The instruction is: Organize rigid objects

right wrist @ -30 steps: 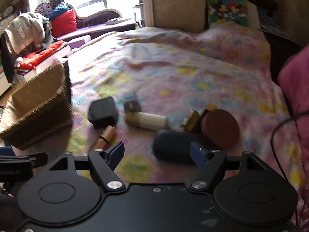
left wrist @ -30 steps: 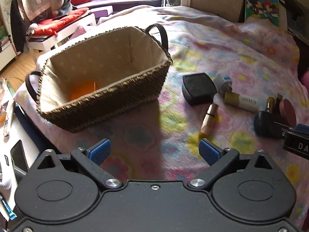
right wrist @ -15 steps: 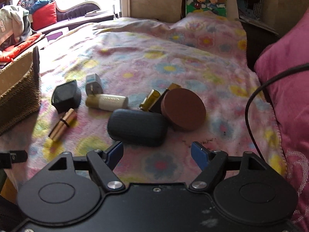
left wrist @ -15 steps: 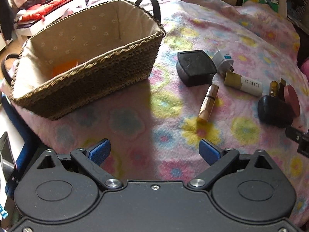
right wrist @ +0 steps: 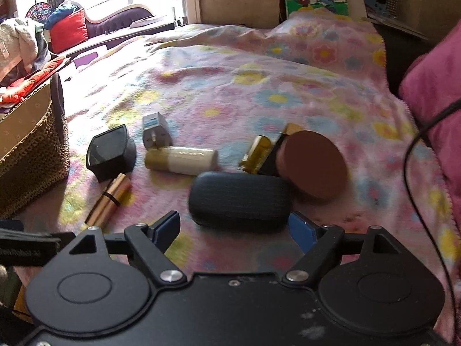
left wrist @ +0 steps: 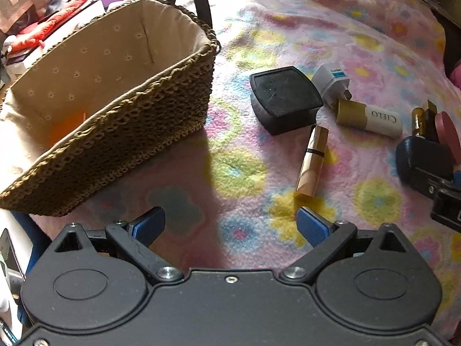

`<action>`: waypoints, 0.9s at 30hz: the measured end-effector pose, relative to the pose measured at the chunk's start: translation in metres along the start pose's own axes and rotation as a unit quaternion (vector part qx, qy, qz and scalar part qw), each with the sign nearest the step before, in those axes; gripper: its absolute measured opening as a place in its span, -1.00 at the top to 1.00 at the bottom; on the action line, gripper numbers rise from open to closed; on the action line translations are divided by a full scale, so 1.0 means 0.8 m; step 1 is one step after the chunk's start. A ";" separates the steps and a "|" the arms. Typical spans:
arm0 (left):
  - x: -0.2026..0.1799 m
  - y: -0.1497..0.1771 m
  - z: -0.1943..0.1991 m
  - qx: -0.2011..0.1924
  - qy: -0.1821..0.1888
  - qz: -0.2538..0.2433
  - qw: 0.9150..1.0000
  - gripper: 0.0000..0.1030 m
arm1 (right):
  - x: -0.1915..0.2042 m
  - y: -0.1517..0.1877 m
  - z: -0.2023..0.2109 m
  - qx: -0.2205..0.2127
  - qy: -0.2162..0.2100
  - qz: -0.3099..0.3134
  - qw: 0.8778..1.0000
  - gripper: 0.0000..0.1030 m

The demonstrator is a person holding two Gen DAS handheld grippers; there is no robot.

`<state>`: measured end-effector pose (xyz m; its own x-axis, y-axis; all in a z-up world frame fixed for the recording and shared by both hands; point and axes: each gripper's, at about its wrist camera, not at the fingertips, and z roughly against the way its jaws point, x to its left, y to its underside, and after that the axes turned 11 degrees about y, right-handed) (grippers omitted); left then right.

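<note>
- Two views, taken in turn. Left wrist: the left gripper [left wrist: 230, 225] hovers over the floral blanket [left wrist: 288, 28], jaws spread wide and empty. It sits between the woven basket [left wrist: 138, 127] and the gold lipstick [left wrist: 312, 160], probably so either can be reached. The basket is almost empty, with an orange item [left wrist: 69, 124] at its bottom.
- Beyond the lipstick lie a black square compact [left wrist: 285, 98], a white plug adapter [left wrist: 331, 83] and a cream-and-gold tube [left wrist: 368, 116], close together. None has been sorted yet.
- Right wrist: the right gripper [right wrist: 234, 229] has jaws wide apart, holding nothing, lined up on the dark oval case [right wrist: 239, 199] lying just ahead, seemingly the next pick.
- The case touches a brown round compact [right wrist: 312, 164] and lies close to a gold bottle [right wrist: 258, 152]; these neighbours may be nudged. A black cable [right wrist: 412, 155] hangs at right.
</note>
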<state>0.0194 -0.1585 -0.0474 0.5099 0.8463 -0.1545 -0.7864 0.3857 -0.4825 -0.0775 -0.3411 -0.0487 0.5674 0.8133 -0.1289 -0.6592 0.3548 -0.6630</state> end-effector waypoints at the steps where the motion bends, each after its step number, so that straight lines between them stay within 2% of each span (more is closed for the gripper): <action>1: 0.000 -0.001 -0.003 0.002 0.001 -0.001 1.000 -0.83 | 0.003 -0.002 -0.003 -0.001 0.004 -0.003 1.000 -0.76; 8: 0.003 -0.016 -0.026 0.018 -0.008 0.011 1.000 -0.83 | 0.011 -0.012 -0.022 0.000 0.021 -0.009 1.000 -0.73; 16: 0.041 -0.028 -0.034 0.015 -0.047 0.092 0.995 -0.84 | 0.007 -0.008 -0.021 0.002 0.021 -0.005 1.000 -0.72; 20: 0.037 -0.016 -0.018 0.003 -0.033 0.089 0.995 -0.83 | 0.009 -0.005 -0.022 0.002 0.022 0.004 1.000 -0.73; 23: 0.025 -0.008 -0.005 -0.013 -0.008 0.069 0.998 -0.83 | 0.008 -0.005 -0.025 0.004 0.019 0.001 1.000 -0.73; 27: 0.006 -0.014 -0.008 -0.011 0.018 0.046 0.999 -0.83 | 0.006 -0.005 -0.029 0.005 0.022 0.002 1.000 -0.73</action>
<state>0.0328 -0.1613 -0.0486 0.4478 0.8642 -0.2293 -0.8228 0.2979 -0.4840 -0.0607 -0.3492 -0.0641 0.5861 0.7934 -0.1643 -0.6665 0.3568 -0.6546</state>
